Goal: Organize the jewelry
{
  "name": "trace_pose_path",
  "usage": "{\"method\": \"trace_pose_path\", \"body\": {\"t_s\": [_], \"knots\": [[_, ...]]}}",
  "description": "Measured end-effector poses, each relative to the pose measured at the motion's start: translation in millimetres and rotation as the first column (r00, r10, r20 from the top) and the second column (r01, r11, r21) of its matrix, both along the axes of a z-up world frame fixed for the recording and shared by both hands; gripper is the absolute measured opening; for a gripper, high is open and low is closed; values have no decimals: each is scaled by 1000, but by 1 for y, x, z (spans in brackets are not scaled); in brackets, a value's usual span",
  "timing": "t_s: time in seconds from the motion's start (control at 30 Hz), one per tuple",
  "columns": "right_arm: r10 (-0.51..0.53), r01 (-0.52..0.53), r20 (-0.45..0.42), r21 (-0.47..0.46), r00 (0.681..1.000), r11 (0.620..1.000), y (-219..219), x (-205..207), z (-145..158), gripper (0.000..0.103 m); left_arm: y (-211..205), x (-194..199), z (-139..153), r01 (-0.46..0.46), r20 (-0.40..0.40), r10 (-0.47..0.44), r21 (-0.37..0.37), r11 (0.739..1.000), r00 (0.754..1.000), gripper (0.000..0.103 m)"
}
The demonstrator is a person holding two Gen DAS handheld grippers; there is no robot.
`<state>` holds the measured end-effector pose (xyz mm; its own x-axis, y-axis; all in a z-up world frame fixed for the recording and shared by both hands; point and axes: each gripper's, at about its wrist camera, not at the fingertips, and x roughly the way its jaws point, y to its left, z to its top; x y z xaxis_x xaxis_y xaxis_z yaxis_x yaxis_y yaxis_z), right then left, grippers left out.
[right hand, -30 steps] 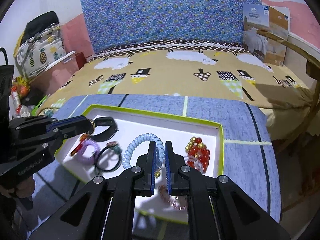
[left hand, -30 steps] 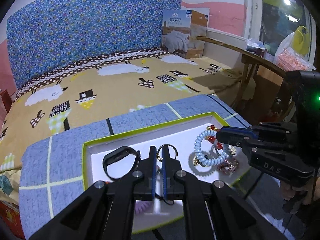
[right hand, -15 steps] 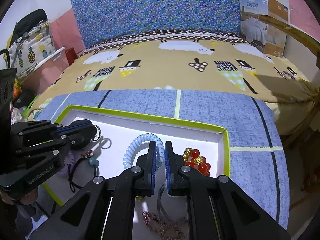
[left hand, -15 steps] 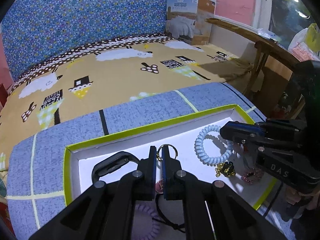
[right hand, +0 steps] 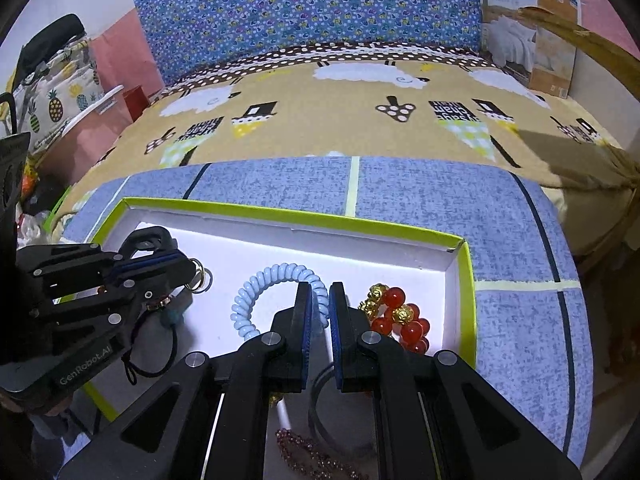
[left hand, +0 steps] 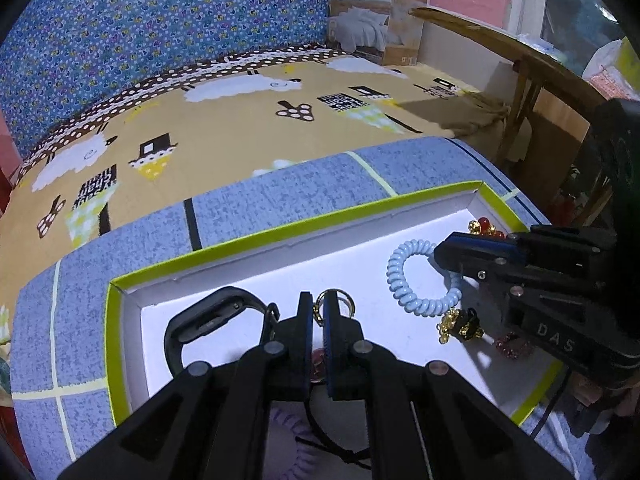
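A white tray with a lime-green rim (left hand: 280, 232) (right hand: 304, 216) lies on a blue-grey cushion. My left gripper (left hand: 318, 312) (right hand: 188, 268) is shut on a key ring with a small gold charm (left hand: 334, 300) (right hand: 200, 278), low over the tray's left part. My right gripper (right hand: 320, 300) (left hand: 440, 250) is shut on the light blue coil bracelet (right hand: 276, 284) (left hand: 416, 280) in the tray's middle. A black watch band (left hand: 208, 316), a red and gold bead bracelet (right hand: 400, 316), a gold and black charm (left hand: 460, 322) and a pink bead chain (right hand: 304, 448) lie in the tray.
A black elastic hair tie with a teal bead (right hand: 160, 344) and a lilac coil tie (left hand: 288, 432) lie at the tray's near left. Behind is a bed with a sheep-pattern cover (left hand: 240, 120), a quilt box (left hand: 376, 16) and a wooden stand (left hand: 520, 64) at right.
Both grippers have moved lower and closer into the tray. The left still holds the key ring, the right still the blue coil, which now lies near the tray floor.
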<state>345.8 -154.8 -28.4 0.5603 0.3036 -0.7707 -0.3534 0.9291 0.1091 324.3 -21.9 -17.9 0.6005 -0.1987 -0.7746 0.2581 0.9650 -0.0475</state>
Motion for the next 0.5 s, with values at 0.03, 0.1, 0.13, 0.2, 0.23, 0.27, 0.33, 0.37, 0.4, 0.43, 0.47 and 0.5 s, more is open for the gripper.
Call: {"method": "trace_pose_path", "body": {"t_s": [0.03, 0.1, 0.13, 0.2, 0.23, 0.27, 0.33, 0.37, 0.4, 0.43, 0.47, 0.5], "knots": [[1, -1, 2, -1, 1000, 1000, 0, -1, 1, 9, 0, 0, -1, -1, -4, 1, 0, 1000, 1000, 6], [2, -2, 6, 2, 1000, 1000, -1, -3, 2, 15, 1, -1, -3, 1, -3, -1, -1, 1000, 1000, 7], [2, -2, 9, 4, 1000, 1000, 0, -3, 3, 16, 1, -2, -3, 1, -1, -1, -2, 1000, 1000, 7], [0, 0, 16, 7, 1000, 1000, -1, -6, 5, 18, 2, -4, -2, -3, 2, 3, -9, 1000, 1000, 9], [-1, 1, 19, 7, 1000, 1000, -2, -7, 6, 18, 3, -6, -1, -7, 6, 7, -15, 1000, 1000, 11], [-3, 3, 24, 6, 1000, 1000, -3, -10, 8, 18, 5, -9, 1, -14, 13, 15, -20, 1000, 1000, 15], [-2, 2, 34, 7, 999, 1000, -3, -15, 11, 18, 9, -14, 5, -29, 25, 30, -39, 999, 999, 19], [0, 0, 40, 9, 999, 1000, -4, -19, 14, 18, 11, -17, 8, -37, 31, 39, -50, 998, 999, 19], [2, -3, 47, 12, 999, 1000, -4, -24, 16, 19, 13, -22, 11, -47, 38, 49, -59, 997, 998, 19], [4, -5, 52, 15, 999, 1000, -5, -28, 19, 19, 15, -26, 13, -52, 45, 55, -65, 997, 997, 19], [5, -6, 58, 20, 998, 1000, -6, -34, 22, 19, 16, -31, 15, -57, 51, 60, -68, 996, 997, 19], [6, -7, 65, 24, 998, 1000, -7, -39, 24, 19, 17, -37, 17, -62, 57, 66, -67, 996, 996, 19]]}}
